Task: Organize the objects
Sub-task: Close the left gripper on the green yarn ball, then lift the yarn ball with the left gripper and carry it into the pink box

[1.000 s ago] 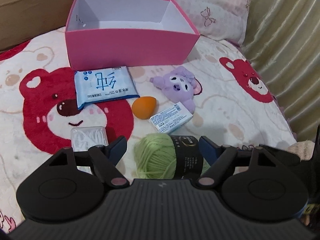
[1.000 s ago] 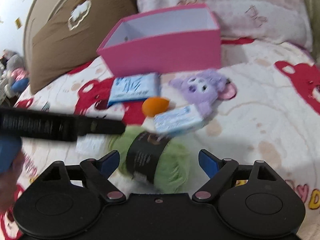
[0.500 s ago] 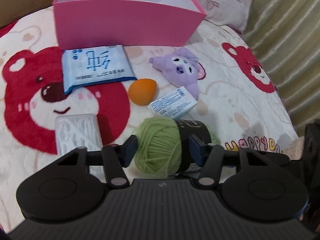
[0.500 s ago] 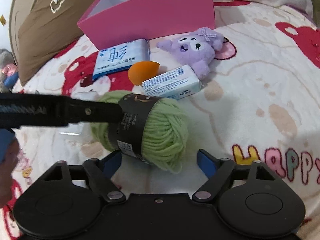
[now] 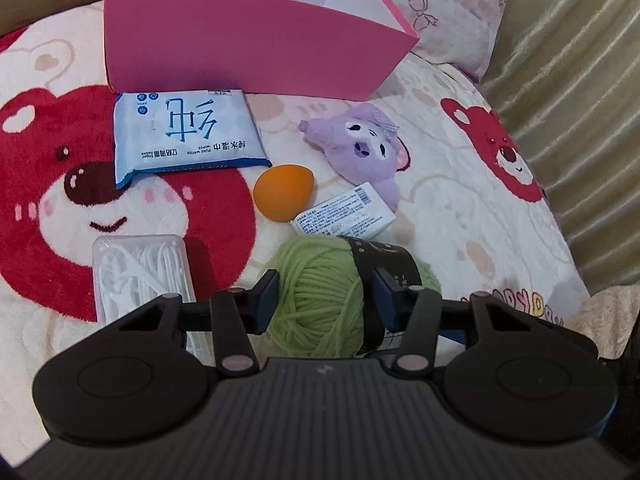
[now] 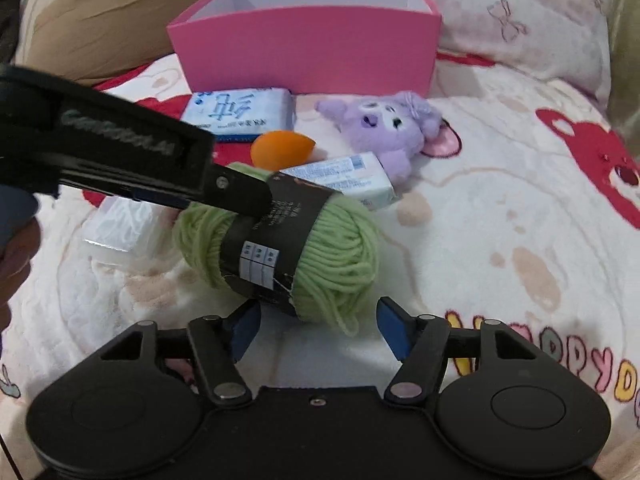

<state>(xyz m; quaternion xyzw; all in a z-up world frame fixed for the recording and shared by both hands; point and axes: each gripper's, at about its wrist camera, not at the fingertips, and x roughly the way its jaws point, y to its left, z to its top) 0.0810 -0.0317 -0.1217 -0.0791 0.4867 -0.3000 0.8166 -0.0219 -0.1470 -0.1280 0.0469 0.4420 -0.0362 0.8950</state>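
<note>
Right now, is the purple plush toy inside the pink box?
No, the purple plush toy lies on the blanket in front of the pink box, not inside it.

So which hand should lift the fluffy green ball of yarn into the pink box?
Left, probably. The left hand-held gripper has just been closing, pads against the green ball of yarn. The right hand-held gripper sits short, open.
</note>
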